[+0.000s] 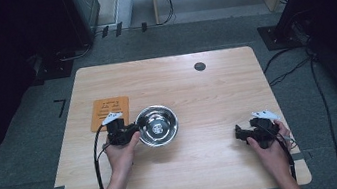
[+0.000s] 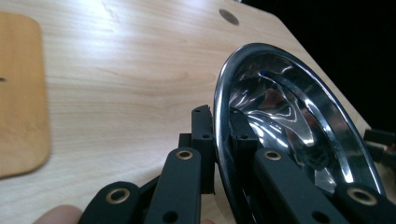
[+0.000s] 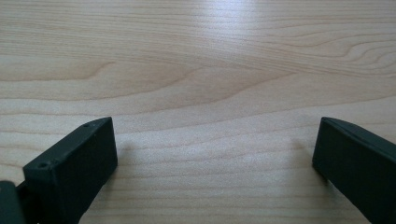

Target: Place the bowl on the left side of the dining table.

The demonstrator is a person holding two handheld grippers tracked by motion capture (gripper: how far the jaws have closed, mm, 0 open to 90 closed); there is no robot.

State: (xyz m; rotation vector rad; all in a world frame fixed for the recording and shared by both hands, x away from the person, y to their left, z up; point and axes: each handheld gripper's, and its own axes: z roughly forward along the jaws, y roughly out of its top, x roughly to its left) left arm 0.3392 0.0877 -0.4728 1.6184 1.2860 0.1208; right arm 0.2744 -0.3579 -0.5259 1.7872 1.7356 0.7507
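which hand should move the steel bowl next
Left. The left gripper is already shut on the steel bowl rim, one jaw inside, one outside. The right gripper sits open over bare table, well away.

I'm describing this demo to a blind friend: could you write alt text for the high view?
Seen from above, a person's left gripper is clamped on the rim of a shiny steel bowl near the middle of a light wooden table. A small orange-brown board lies just left of the bowl. The right gripper rests near the table's right edge, jaws open and holding nothing.
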